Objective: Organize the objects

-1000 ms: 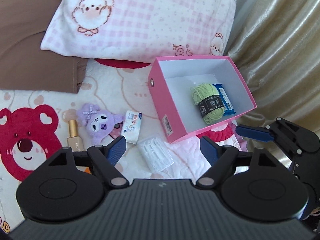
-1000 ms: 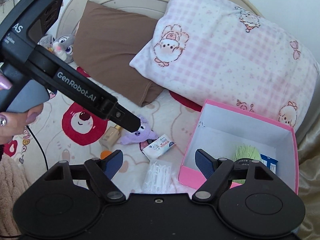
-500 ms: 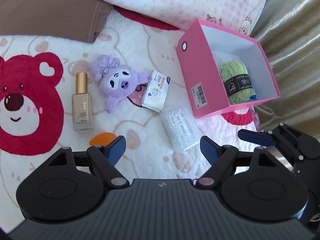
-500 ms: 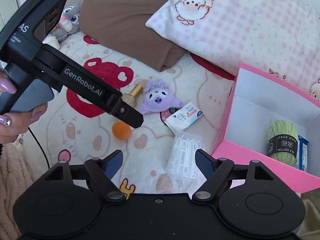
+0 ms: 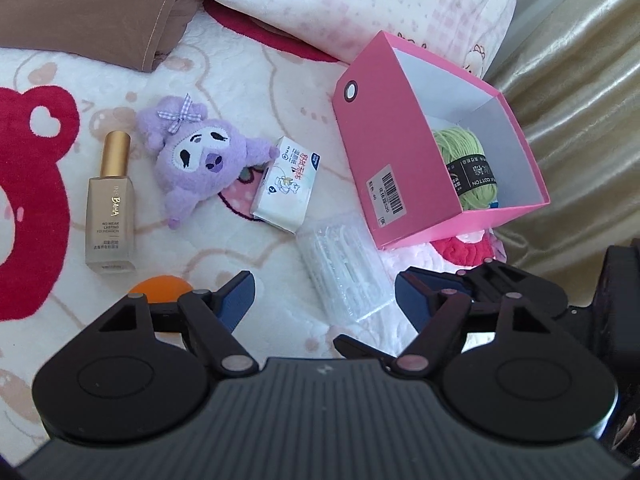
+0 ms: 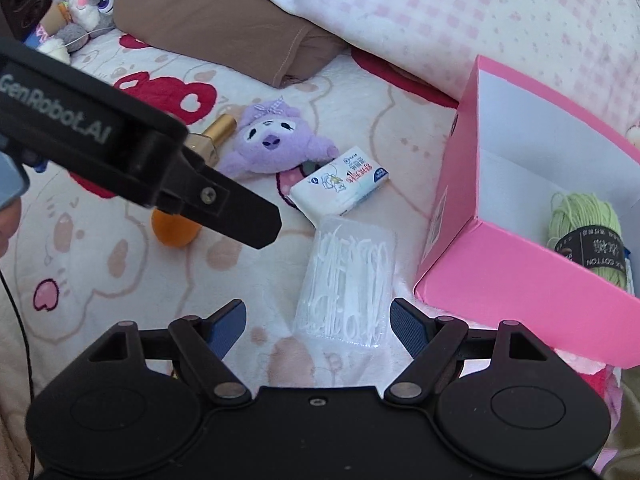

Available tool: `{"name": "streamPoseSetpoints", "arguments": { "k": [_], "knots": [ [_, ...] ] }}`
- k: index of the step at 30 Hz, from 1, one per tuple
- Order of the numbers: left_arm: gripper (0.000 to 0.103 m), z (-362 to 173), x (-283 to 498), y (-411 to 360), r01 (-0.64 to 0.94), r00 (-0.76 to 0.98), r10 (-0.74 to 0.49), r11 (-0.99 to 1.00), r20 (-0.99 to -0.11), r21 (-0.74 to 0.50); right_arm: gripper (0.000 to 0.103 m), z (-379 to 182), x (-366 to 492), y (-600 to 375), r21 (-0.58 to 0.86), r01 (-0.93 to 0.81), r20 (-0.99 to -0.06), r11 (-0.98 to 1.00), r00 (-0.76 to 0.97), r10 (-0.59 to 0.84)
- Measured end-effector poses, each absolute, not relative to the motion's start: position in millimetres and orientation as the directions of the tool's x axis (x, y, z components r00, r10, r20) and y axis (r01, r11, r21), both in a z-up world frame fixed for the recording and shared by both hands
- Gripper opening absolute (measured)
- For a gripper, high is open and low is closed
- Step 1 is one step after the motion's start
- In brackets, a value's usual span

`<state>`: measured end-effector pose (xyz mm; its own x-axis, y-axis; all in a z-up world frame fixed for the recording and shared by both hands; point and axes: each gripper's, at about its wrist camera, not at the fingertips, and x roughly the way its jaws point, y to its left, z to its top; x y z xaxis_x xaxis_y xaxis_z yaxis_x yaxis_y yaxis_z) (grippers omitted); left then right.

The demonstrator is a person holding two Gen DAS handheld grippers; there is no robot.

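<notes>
- Left wrist view: a bed (image 5: 248, 80) covered by a white quilted blanket with red bear prints fills the frame. A brown pillow (image 5: 88, 4) lies in the upper left, a pink-checked pillow (image 5: 360, 0) along the top, and a shiny gold curtain (image 5: 580, 100) hangs down the right side.
- A pink box (image 5: 384, 152) with a white inside and a barcode label on its side sits at right of centre, open-topped. A ball of green yarn (image 5: 464, 160) with a black band lies inside it.
- Left of the box, spread on the blanket: a purple plush toy (image 5: 200, 156) with a checked bow, a tissue pack (image 5: 288, 184) just beside it, a foundation bottle (image 5: 112, 204) with a gold cap at far left, and an orange ball (image 5: 160, 286) partly hidden behind a gripper finger.
- A clear packet of white floss picks (image 5: 348, 272) lies below the box's near corner, low in the frame.
- The left gripper (image 5: 324, 292) has its jaws apart and has just been closing a little; the floss picks lie ahead between its blue pads, untouched as far as can be seen.
- In the right wrist view, the right gripper (image 6: 316, 328) stands with jaws apart and nothing held, the same packet lying ahead between its fingers.
</notes>
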<state>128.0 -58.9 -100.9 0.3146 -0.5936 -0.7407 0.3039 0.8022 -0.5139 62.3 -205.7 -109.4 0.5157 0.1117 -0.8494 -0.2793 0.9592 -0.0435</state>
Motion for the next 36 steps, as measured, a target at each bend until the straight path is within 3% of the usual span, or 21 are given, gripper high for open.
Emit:
{"name": "streamPoseSetpoints", "arguments": {
  "k": [6, 8, 12, 20, 26, 30, 32, 36],
  "knots": [
    [0.064, -130, 133, -79, 0.301, 0.298, -0.591, 0.803, -0.749, -0.514, 0.082, -138, 71, -209, -0.050, -0.207, -0.840, 0.977, 0.538, 0.071],
    [0.054, -138, 131, -86, 0.332, 0.285, -0.571, 0.812, -0.770, -0.480, 0.082, -144, 71, -210, -0.051, -0.166, -0.833, 0.985, 0.550, 0.050],
    [0.053, -145, 130, -85, 0.334, 0.266, -0.583, 0.803, -0.768, -0.494, 0.067, -150, 68, -210, -0.035, -0.140, -0.835, 0.989, 0.548, 0.048],
    [0.039, -140, 132, -63, 0.235, 0.329, -0.623, 0.782, -0.709, -0.578, 0.067, -128, 69, -211, 0.069, -0.110, -0.839, 0.992, 0.531, 0.117],
    [0.038, -155, 131, -60, 0.165, 0.252, -0.633, 0.773, -0.732, -0.612, 0.067, -137, 64, -205, 0.184, -0.109, -0.876, 0.977, 0.433, 0.214],
    [0.043, -166, 123, -67, 0.168, 0.237, -0.607, 0.795, -0.759, -0.583, 0.070, -147, 59, -189, 0.075, -0.185, -0.894, 0.980, 0.423, 0.148],
    [0.049, -169, 121, -69, 0.156, 0.224, -0.610, 0.793, -0.760, -0.589, 0.070, -149, 56, -188, 0.066, -0.192, -0.897, 0.979, 0.418, 0.143],
    [0.050, -169, 116, -70, 0.155, 0.235, -0.603, 0.797, -0.762, -0.583, 0.069, -149, 53, -190, 0.066, -0.213, -0.892, 0.975, 0.426, 0.153]
  ]
}}
